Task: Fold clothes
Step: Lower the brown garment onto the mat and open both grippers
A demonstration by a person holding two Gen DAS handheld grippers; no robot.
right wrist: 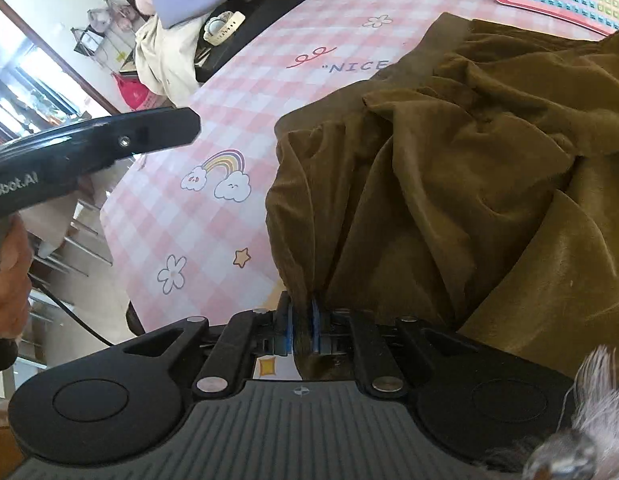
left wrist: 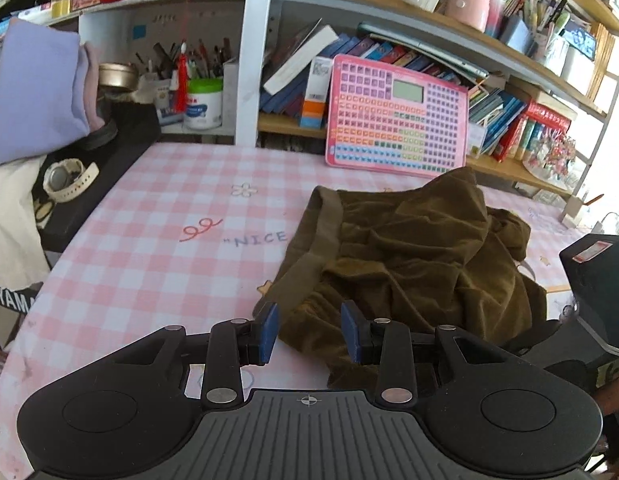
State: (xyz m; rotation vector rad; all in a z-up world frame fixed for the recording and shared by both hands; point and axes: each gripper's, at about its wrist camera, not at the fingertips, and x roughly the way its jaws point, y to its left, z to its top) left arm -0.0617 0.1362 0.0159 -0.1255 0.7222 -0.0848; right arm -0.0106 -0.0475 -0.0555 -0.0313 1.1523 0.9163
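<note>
Nearest in the right wrist view, the right gripper (right wrist: 300,330) has its jaws pinched onto a bunched edge of the olive-brown garment (right wrist: 469,168), a thick tuck of cloth squeezed between the blue pads. In the left wrist view, the left gripper (left wrist: 311,332) has its jaws standing apart with nothing pressed between them; the near hem of the garment (left wrist: 409,256) lies just under and beyond them, unheld.

The garment sits on the pink checked tabletop (left wrist: 149,240), toward the right side, in a rumpled heap. By my reading the folding is barely begun: the cloth is creased and doubled over at random, no flat panel or clean fold line shows, and one edge is only being gathered. Spreading, smoothing and every proper fold appear still to come.

A ribbed band, likely the waistband or hem, runs along the heap's left side from near to far, so its long axis seems to lie roughly away from the person, toward the pink keyboard toy (left wrist: 395,120) propped against the shelf (left wrist: 293,124). Which end is which I cannot tell.
</note>
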